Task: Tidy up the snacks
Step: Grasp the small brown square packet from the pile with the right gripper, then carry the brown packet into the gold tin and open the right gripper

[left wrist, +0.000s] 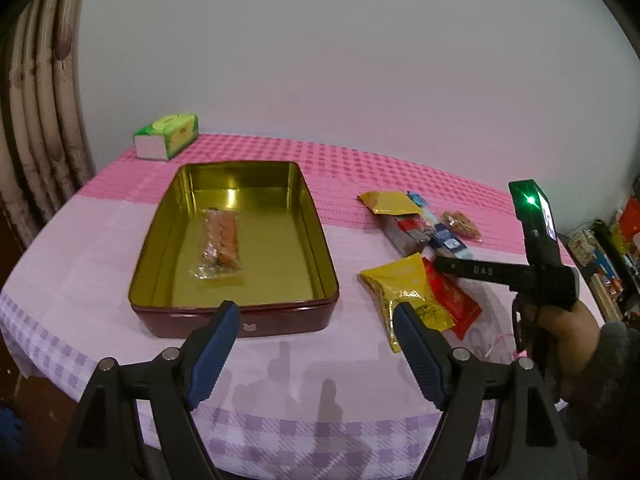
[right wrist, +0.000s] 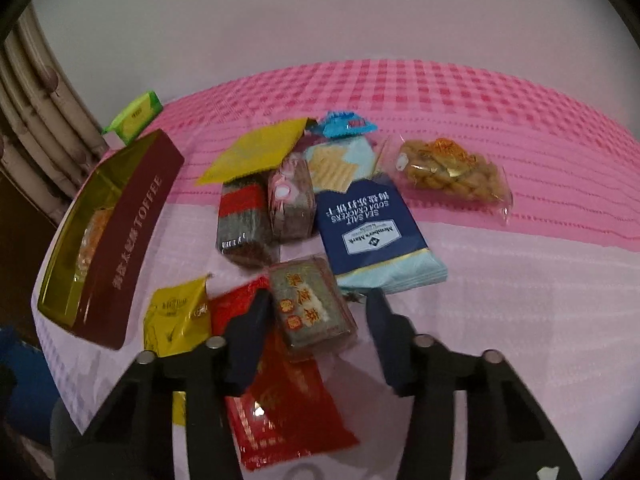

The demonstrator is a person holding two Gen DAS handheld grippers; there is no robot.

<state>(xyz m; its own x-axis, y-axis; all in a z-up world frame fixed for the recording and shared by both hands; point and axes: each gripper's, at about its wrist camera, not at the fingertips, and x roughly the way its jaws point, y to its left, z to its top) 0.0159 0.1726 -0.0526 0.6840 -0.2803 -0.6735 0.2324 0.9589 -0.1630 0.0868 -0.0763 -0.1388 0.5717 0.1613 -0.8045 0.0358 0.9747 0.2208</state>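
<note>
A dark red toffee tin [left wrist: 240,320] with a gold inside stands open on the table; one clear packet of orange snacks [left wrist: 222,244] lies in it. The tin also shows in the right wrist view [right wrist: 132,236]. My left gripper [left wrist: 316,316] is open and empty, above the table's near edge between the tin and a yellow packet [left wrist: 404,288]. My right gripper [right wrist: 316,308] is open, its jaws on either side of a small grey-green cake packet [right wrist: 312,304] that lies on a red packet [right wrist: 288,408]. Beyond lie a blue cracker packet [right wrist: 372,232], a fried twist bag [right wrist: 448,172] and other packets.
A green tissue box [left wrist: 168,136] stands at the table's far left corner. A curtain [left wrist: 36,120] hangs at the left. The pink and lilac checked cloth [left wrist: 280,368] covers the table. Shelves with clutter [left wrist: 608,248] stand at the far right.
</note>
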